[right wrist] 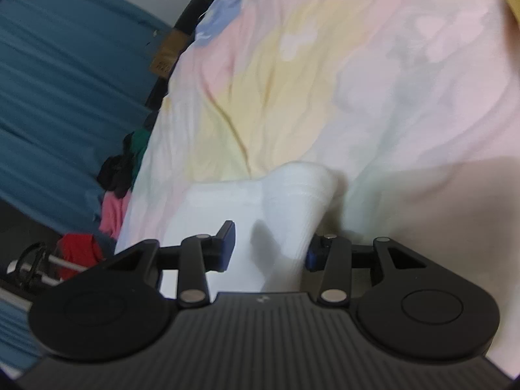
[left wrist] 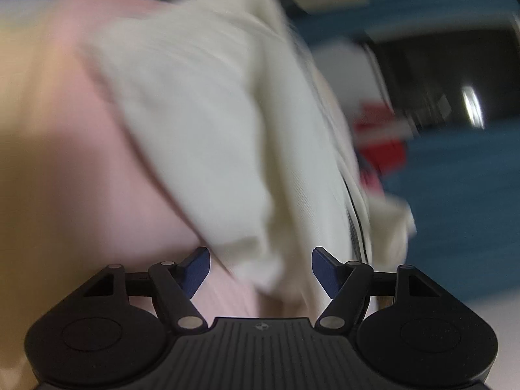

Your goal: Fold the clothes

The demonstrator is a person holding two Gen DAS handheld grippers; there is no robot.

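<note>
A cream-white garment (left wrist: 208, 123) lies bunched on the pastel bed sheet (left wrist: 58, 149) in the blurred left wrist view. My left gripper (left wrist: 260, 271) is open, its blue-padded fingers (left wrist: 196, 269) spread at the garment's near edge, holding nothing. In the right wrist view a white fold of the garment (right wrist: 286, 208) rises between the jaws of my right gripper (right wrist: 269, 247), which is open; the fingers (right wrist: 227, 243) stand apart on either side of the cloth without pinching it.
The bed sheet (right wrist: 357, 81) is pink, yellow and blue. Blue curtains (right wrist: 58, 81) hang at the left. Red, pink and dark clothes (right wrist: 107, 201) are piled beside the bed. A dark screen (left wrist: 448, 74) and red items (left wrist: 380, 136) stand at the right.
</note>
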